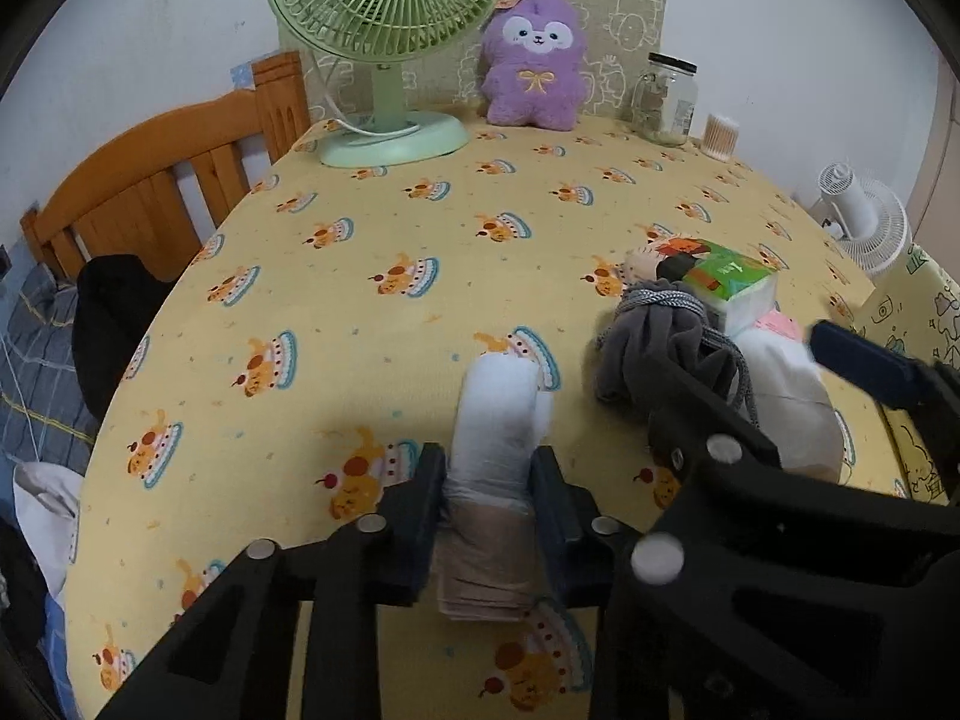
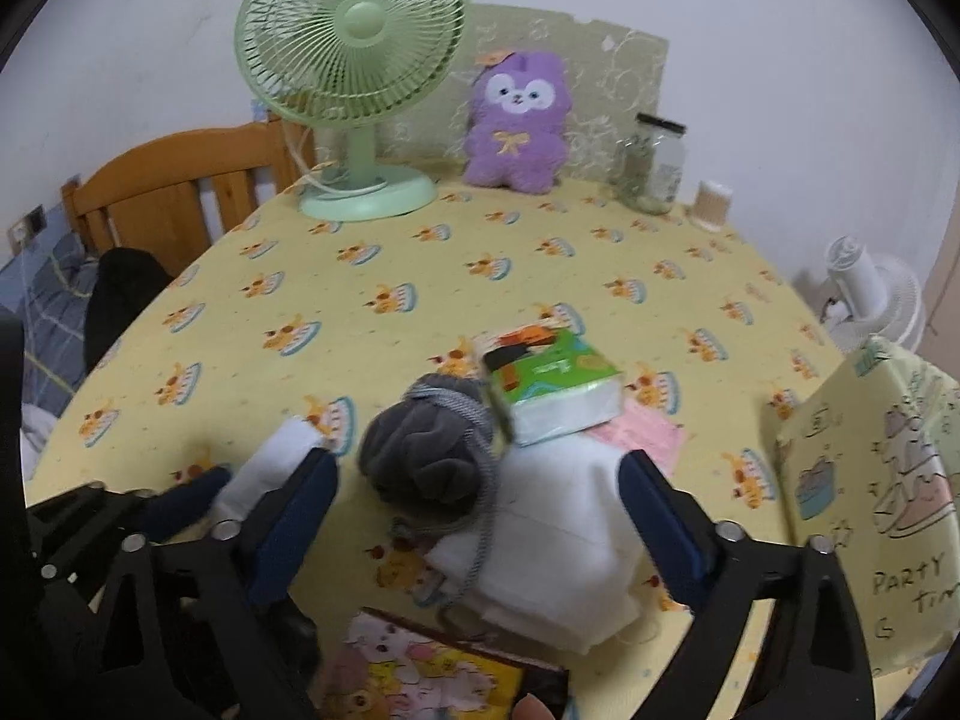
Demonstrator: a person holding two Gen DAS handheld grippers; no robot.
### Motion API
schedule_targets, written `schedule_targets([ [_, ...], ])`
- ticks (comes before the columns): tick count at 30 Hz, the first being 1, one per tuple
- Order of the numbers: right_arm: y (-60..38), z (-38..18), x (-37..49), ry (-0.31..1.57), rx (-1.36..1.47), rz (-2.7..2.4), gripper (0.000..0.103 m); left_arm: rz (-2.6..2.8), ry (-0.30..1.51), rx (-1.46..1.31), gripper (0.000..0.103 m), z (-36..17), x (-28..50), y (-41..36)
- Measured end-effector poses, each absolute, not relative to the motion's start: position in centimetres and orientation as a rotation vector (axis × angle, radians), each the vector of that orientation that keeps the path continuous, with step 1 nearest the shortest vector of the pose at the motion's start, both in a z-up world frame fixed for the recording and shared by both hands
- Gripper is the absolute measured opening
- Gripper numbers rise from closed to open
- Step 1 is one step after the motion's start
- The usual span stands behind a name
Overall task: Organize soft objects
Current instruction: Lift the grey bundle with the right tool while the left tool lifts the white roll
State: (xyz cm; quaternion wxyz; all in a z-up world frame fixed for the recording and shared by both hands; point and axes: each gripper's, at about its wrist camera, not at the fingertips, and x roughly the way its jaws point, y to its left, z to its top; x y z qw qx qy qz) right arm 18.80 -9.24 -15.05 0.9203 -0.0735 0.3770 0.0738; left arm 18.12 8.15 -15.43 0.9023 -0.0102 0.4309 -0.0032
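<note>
Open counter (image 1: pixel 372 228) spans centre and left. Obstacles: green fan (image 1: pixel 384 12), purple plush (image 1: pixel 534 60), and jar (image 1: pixel 663 99) along rear; soft-item pile (image 2: pixel 540 450) at right.

A plain white wall (image 2: pixel 750 30) closes the far side of the room, evenly lit, with no strong shadows on it. Against it leans a beige patterned board (image 1: pixel 624 24), standing upright at the back edge of the worktop (image 1: pixel 372 228), which is covered in yellow cloth printed with small cakes. To the left stands a wooden headboard (image 1: pixel 144 192) in orange-brown, with vertical slats; beside it lies blue checked bedding (image 1: pixel 36 348) with a dark garment (image 1: pixel 114 312) draped over it. A wall socket (image 2: pixel 30 222) shows low at the far left.
</note>
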Motion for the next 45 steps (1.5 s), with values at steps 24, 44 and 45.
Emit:
schedule_targets([
  [24, -9.3, -15.0, 18.8, 0.823, -0.093, 0.127, 0.043, -0.05, 0.861, -0.012, 0.023, -14.2, 17.0, 7.0],
  [44, -15.0, -14.8, 15.9, 0.874, -0.03, 0.136, 0.043, -0.027, 0.838, 0.013, 0.026, -13.7, 14.6, 2.0],
  [45, -15.2, -14.7, 15.9, 0.874, -0.024, 0.139, 0.043, -0.025, 0.835, 0.013, 0.026, -13.5, 14.6, 1.9],
])
